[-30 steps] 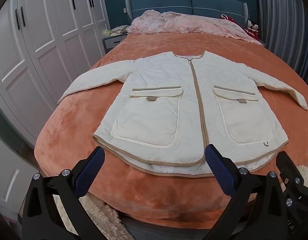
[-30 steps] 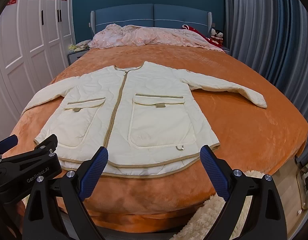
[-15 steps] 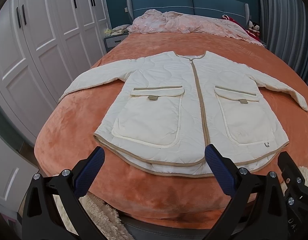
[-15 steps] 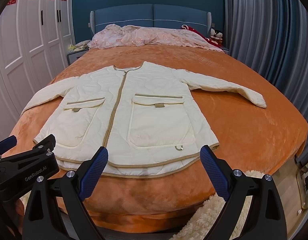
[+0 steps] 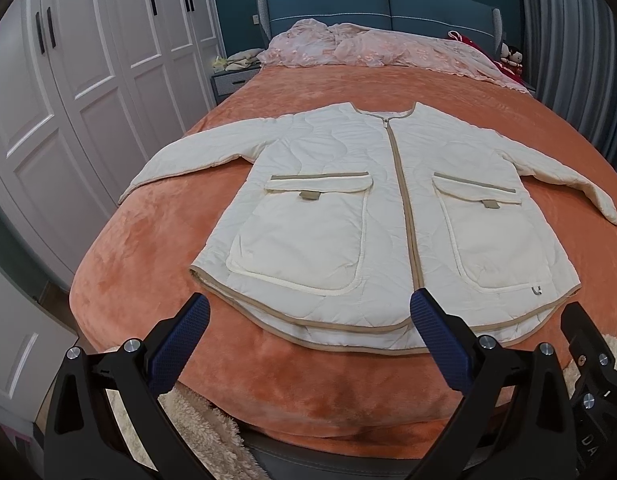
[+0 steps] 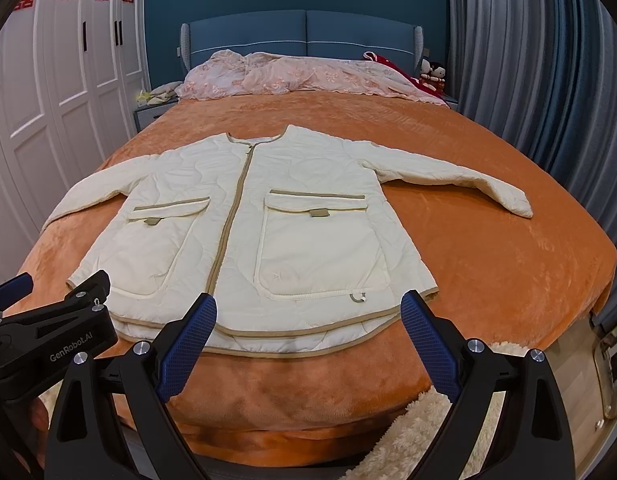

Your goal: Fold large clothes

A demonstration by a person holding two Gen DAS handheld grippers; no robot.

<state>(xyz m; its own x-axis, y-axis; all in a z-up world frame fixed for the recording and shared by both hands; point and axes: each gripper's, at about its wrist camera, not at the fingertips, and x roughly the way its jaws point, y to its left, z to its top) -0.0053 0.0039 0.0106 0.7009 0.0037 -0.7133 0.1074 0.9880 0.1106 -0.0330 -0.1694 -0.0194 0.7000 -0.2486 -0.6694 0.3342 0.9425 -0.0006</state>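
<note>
While jacket [image 5: 388, 216] lies flat, left gripper [image 5: 310, 334], right gripper [image 6: 308, 328] gape empty.

White wardrobe [image 5: 88, 92], blue headboard [image 6: 304, 32], grey curtains [image 6: 528, 60].

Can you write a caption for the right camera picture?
Open right gripper faces a cream quilted jacket spread flat on the orange bed.
</note>
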